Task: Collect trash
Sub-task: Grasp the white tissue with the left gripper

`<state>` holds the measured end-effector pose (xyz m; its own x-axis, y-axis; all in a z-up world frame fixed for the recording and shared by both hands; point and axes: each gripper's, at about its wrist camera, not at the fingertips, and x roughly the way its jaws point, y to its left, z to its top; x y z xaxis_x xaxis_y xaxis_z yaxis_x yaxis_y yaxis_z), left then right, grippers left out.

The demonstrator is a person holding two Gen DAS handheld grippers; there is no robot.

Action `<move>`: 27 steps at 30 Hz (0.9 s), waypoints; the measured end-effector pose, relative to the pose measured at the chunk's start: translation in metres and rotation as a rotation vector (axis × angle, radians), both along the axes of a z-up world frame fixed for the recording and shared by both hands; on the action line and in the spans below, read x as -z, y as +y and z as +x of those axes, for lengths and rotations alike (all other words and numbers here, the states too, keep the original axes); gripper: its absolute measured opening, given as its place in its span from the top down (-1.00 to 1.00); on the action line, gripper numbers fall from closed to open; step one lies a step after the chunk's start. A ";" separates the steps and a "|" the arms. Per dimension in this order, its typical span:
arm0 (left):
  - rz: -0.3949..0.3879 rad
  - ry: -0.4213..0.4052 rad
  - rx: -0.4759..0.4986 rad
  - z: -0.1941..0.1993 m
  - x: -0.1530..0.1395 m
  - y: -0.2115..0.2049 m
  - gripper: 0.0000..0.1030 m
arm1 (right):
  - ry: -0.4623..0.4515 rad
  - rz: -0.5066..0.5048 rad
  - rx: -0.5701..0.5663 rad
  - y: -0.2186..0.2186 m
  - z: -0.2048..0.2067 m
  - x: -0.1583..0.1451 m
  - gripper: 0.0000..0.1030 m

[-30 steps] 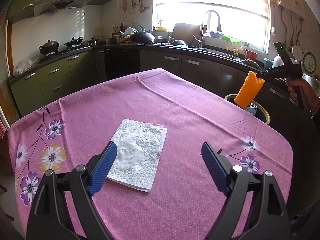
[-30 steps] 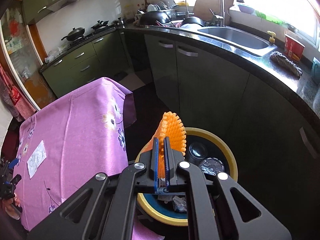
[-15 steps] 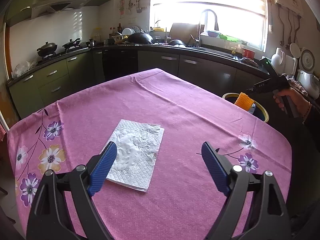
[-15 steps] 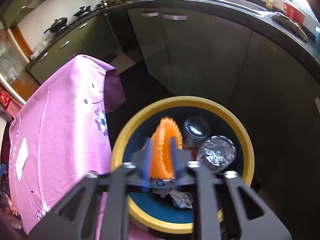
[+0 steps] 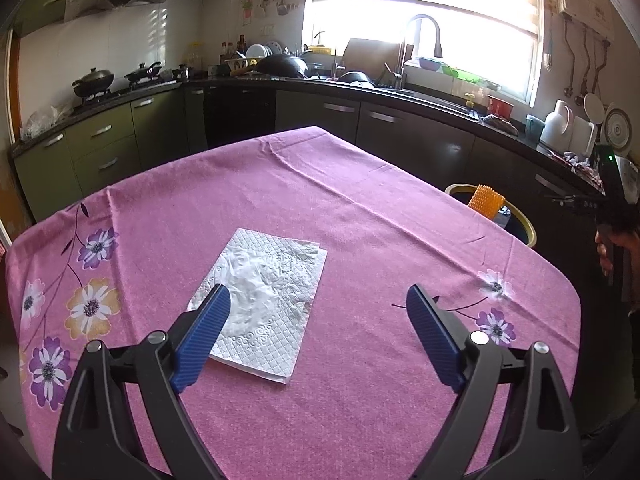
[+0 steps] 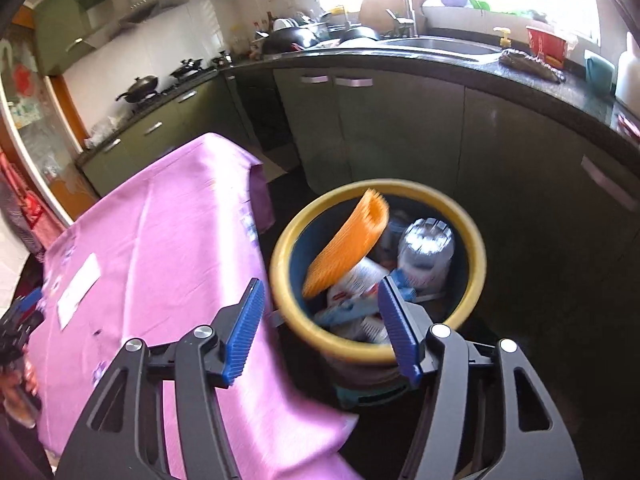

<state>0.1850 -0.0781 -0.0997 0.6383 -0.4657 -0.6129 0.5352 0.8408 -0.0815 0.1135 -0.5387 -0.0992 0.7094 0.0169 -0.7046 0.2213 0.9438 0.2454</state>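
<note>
A kitchen table under a pink cloth [image 5: 320, 208] printed with purple, white and yellow flowers along its left and right edges fills the left wrist view. On it, left of centre and near the camera, lies a flat white embossed paper napkin [image 5: 266, 300]. The left gripper [image 5: 318, 320] hangs over the near part of the table with its blue-padded jaws spread wide and nothing between them; its left pad overlaps the napkin's near left corner in the picture, though contact cannot be judged.

Past the table's far right edge stands a yellow-rimmed trash bin [image 6: 378, 350] on the dark floor. The right gripper [image 6: 320, 320] is above it, jaws wide apart and empty. An orange foam net sleeve [image 6: 346, 246] leans inside the bin against the far left rim, its top poking above the rim, beside a crushed clear plastic bottle [image 6: 426, 246] and other packaging.

Around the room run olive-green cabinets [image 5: 104, 144], a black countertop [image 6: 460, 64] with a sink, pans on a stove [image 5: 116, 82], and a bright window [image 5: 424, 16].
</note>
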 end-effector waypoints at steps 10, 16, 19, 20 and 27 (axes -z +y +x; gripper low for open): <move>0.130 0.072 -0.022 0.057 0.015 -0.016 -0.66 | -0.026 0.069 -0.073 0.025 -0.013 0.010 -0.16; 0.113 0.173 -0.052 0.089 0.032 -0.007 -0.66 | -0.027 0.074 -0.075 0.027 -0.016 0.010 -0.20; 0.107 0.196 -0.049 0.091 0.034 -0.006 -0.66 | -0.028 0.078 -0.070 0.025 -0.014 0.009 -0.26; 0.112 0.206 -0.048 0.092 0.036 -0.007 -0.66 | -0.028 0.081 -0.072 0.025 -0.013 0.009 -0.26; 0.180 0.190 -0.052 0.088 0.039 -0.018 -0.64 | -0.026 0.085 -0.090 0.030 -0.008 0.008 -0.27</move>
